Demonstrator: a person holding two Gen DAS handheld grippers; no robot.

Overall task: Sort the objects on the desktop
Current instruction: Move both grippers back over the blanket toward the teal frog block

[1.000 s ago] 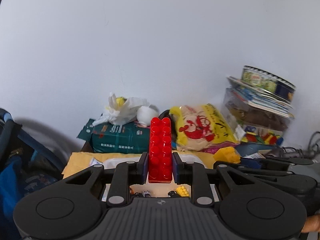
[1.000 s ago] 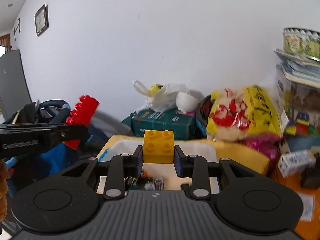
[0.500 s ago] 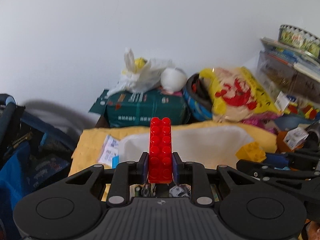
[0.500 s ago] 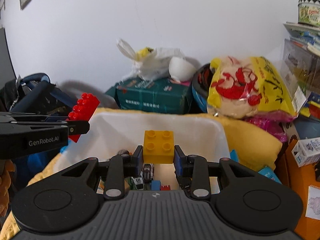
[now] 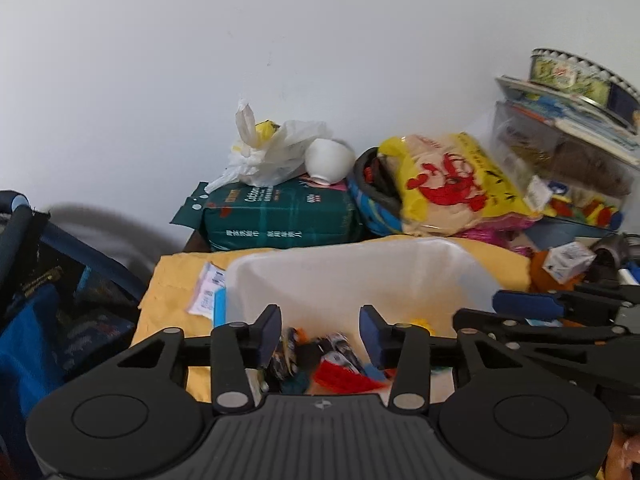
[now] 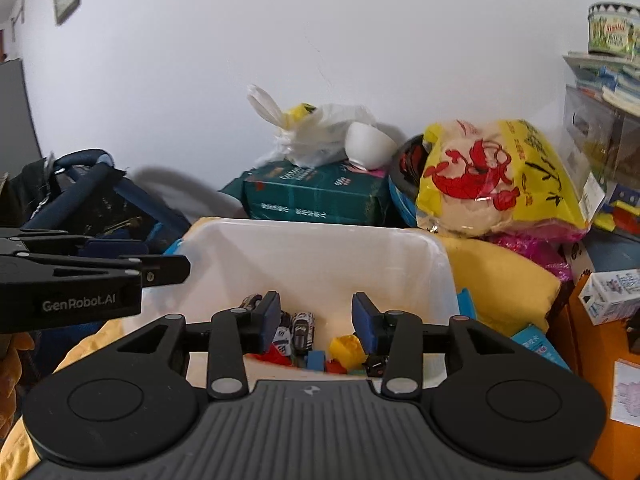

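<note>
So both grippers are hanging over the white plastic bin (image 6: pixel 320 248) with their jaws spread and nothing between the pads. The left gripper (image 5: pixel 319 330) has just been opening, and the long red brick (image 5: pixel 346 378) is lying down in the bin right below its fingers, a bit blurred. Same story on the right: the right gripper (image 6: pixel 312 320) has just been opening too, and the yellow brick (image 6: pixel 347 349) is sitting in the bin just under its right finger, next to some toy cars (image 6: pixel 302 328) and a few red and blue pieces.

The bin is sitting on a yellow cloth (image 6: pixel 500 276) that's spreading out on both sides of it. In the right wrist view the left gripper is poking in from the left edge, just beside the bin's rim.

Further back, a dark green packet (image 5: pixel 280 216) is lying against the wall with a white plastic bag (image 5: pixel 272 152) and a white bowl (image 5: pixel 328 158) on top. To the right of that, a yellow bag with red print (image 6: pixel 500 176) is leaning on the pile, and a round tin (image 5: pixel 580 76) is sitting on stacked books at the far right.
</note>
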